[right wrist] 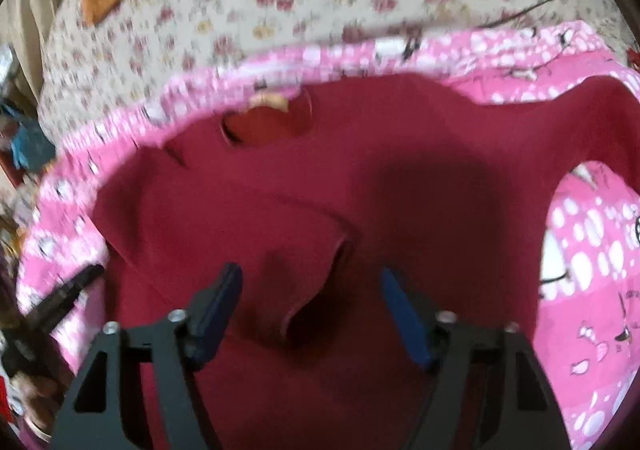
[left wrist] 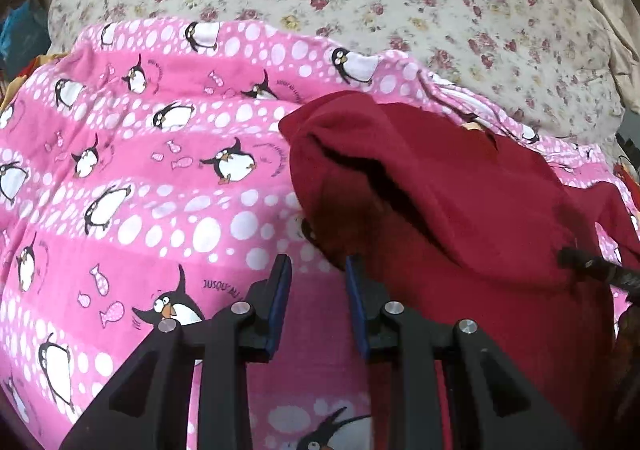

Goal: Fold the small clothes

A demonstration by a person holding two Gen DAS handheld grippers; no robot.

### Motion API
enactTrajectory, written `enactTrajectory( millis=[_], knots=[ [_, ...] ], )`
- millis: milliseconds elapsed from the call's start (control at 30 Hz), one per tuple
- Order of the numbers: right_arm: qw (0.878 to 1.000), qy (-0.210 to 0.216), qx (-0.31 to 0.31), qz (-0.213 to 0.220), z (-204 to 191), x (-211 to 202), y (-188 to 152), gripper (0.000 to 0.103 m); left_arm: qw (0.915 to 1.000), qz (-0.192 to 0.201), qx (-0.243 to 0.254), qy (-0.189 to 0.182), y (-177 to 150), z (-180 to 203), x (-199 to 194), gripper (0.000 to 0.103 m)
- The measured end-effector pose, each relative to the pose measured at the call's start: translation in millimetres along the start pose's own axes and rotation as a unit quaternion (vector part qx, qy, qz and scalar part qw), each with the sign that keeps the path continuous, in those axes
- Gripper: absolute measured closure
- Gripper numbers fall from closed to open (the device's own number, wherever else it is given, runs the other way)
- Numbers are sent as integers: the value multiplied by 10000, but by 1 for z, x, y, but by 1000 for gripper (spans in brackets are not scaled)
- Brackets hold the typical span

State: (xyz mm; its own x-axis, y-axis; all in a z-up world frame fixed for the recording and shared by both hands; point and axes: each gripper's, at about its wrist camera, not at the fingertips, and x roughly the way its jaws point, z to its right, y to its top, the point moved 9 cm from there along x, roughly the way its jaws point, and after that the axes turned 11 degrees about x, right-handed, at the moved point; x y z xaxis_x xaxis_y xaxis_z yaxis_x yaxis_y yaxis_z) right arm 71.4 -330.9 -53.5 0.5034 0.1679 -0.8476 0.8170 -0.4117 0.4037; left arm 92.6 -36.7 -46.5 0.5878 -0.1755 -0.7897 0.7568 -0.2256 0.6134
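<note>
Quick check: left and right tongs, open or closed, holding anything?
Left tongs: open a little, nothing between the pads.
Right tongs: open, over the red garment, gripping nothing.

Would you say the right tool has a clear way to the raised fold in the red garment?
Probably yes: the right tool is open, the fold lies between its fingers, nothing covering it.

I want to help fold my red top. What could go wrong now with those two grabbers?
1. The right gripper is open right over a raised fold in the red top; closing there may pinch several layers and bunch it.
2. The left gripper sits at the top's edge, partly over the pink penguin blanket, so it might grab blanket as well.
3. The blanket is soft and rumpled, so the top may slide or fold crooked.
</note>
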Motion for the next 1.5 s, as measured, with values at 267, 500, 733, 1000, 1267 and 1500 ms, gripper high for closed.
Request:
enactTrajectory(
  millis=[267, 500, 733, 1000, 1267, 1500],
  knots=[
    [9950, -65, -719, 687, -15, -33, 24, 98, 9992, -32, -396, 48, 8, -11, 11, 97],
    [9840, -584, -440, 1623, 18, -80, 85, 98, 9990, -29, -423, -118, 17, -6, 17, 97],
    [9803, -1530, -213, 1232, 70, -32, 105, 86, 9994, 145, -86, -308, 22, 11, 8, 97],
    [9932, 831, -537, 612, -37, -45, 40, 56, 9998, -156, -9, -86, 21, -2, 27, 94],
    [9636, 2288, -1090, -851, -175, 34, -46, 56, 9993, -47, -341, 107, 11, -47, -3, 93],
    [9718, 2203, -428, -721, -201, 81, -31, 72, 9976, 189, -659, 123, 12, -73, -18, 93]
  ],
)
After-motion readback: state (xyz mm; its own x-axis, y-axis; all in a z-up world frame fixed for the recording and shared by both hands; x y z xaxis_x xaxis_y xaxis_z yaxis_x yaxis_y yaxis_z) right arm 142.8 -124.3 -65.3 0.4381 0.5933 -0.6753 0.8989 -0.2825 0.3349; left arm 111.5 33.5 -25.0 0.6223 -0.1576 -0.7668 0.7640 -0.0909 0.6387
